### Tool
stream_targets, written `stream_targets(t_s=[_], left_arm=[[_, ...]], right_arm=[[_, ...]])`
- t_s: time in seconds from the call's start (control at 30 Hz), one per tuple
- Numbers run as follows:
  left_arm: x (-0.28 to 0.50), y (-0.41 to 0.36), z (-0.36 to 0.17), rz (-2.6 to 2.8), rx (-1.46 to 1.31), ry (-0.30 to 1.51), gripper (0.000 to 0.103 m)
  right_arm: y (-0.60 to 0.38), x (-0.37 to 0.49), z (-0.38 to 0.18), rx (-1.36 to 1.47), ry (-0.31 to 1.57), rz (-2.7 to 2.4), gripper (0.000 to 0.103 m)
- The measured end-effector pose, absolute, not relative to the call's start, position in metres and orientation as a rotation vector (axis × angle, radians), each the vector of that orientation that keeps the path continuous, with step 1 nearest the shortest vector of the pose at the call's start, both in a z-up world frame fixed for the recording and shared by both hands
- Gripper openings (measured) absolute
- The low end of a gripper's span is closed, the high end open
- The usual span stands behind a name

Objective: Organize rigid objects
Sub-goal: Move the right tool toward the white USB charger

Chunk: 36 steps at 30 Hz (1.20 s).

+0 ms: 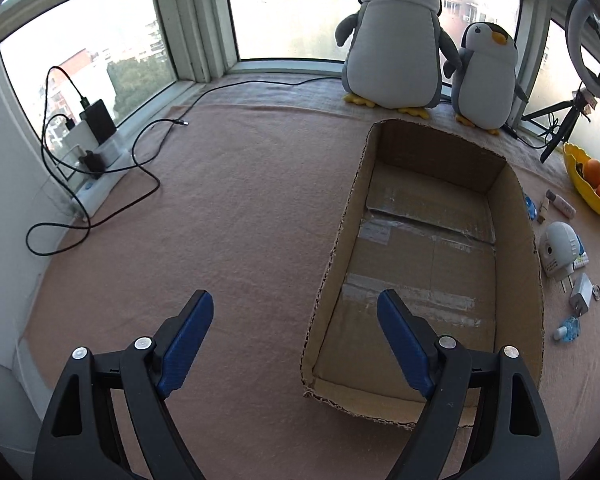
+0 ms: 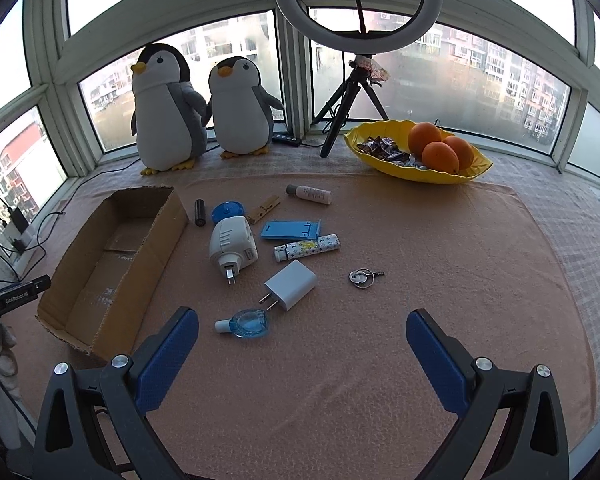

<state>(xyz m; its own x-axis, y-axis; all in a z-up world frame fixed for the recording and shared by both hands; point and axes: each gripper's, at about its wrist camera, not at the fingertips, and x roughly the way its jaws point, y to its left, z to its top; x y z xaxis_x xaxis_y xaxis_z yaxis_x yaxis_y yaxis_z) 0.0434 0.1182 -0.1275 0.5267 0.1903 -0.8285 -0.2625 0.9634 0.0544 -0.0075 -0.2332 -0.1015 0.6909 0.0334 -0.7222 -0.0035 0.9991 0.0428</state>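
An empty cardboard box (image 1: 516,216) (image 2: 100,236) lies open on the pink cloth. Right of it are scattered small items: a white plug-in device (image 2: 232,242) (image 1: 560,246), a white charger (image 2: 292,284) (image 1: 582,292), a small blue bottle (image 2: 246,323) (image 1: 568,328), a blue phone stand (image 2: 290,230), a patterned lighter (image 2: 308,247), a key on a ring (image 2: 362,277), a wooden clothespin (image 2: 264,209), a white tube (image 2: 310,194), a black cylinder (image 2: 200,212) and a blue lid (image 2: 228,210). My left gripper (image 1: 296,304) hovers open over the box's near left wall. My right gripper (image 2: 302,322) is open, just short of the blue bottle.
Two plush penguins (image 2: 164,112) (image 2: 242,106) stand at the window. A ring light on a tripod (image 2: 358,44) and a yellow dish of oranges (image 2: 472,172) are at the back right. A power strip with black cables (image 1: 96,148) sits at the far left.
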Motion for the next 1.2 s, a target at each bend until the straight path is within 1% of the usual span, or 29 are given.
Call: stream_targets(t_s=[0.13, 0.27, 0.37, 0.43, 0.47, 0.53, 0.83, 1.2], left_arm=[[0.047, 0.119, -0.139, 0.272, -0.087, 1.002, 0.084], [0.05, 0.12, -0.148, 0.271, -0.085, 1.012, 0.08], [0.051, 0.122, -0.154, 0.267, -0.09, 1.024, 0.076], [0.053, 0.122, -0.157, 0.266, -0.092, 1.033, 0.075], [0.053, 0.122, -0.159, 0.265, -0.093, 1.036, 0.074], [0.055, 0.122, -0.162, 0.263, -0.09, 1.046, 0.066], [0.059, 0.118, -0.174, 0.244, -0.084, 1.072, 0.052], [0.06, 0.111, -0.175, 0.237, -0.065, 1.057, 0.051]], right_arm=[[-0.233, -0.004, -0.114, 0.032, 0.842, 0.041, 0.102], [-0.232, 0.0, -0.123, 0.034, 0.874, 0.058, 0.101], [-0.23, 0.002, -0.128, 0.027, 0.884, 0.071, 0.098], [-0.23, 0.005, -0.13, 0.019, 0.892, 0.078, 0.092], [-0.23, 0.006, -0.131, 0.016, 0.899, 0.08, 0.091], [-0.232, 0.01, -0.133, 0.022, 0.908, 0.078, 0.091], [-0.241, 0.04, -0.14, 0.022, 0.929, 0.058, 0.09], [-0.247, 0.09, -0.164, 0.197, 1.053, 0.027, 0.09]])
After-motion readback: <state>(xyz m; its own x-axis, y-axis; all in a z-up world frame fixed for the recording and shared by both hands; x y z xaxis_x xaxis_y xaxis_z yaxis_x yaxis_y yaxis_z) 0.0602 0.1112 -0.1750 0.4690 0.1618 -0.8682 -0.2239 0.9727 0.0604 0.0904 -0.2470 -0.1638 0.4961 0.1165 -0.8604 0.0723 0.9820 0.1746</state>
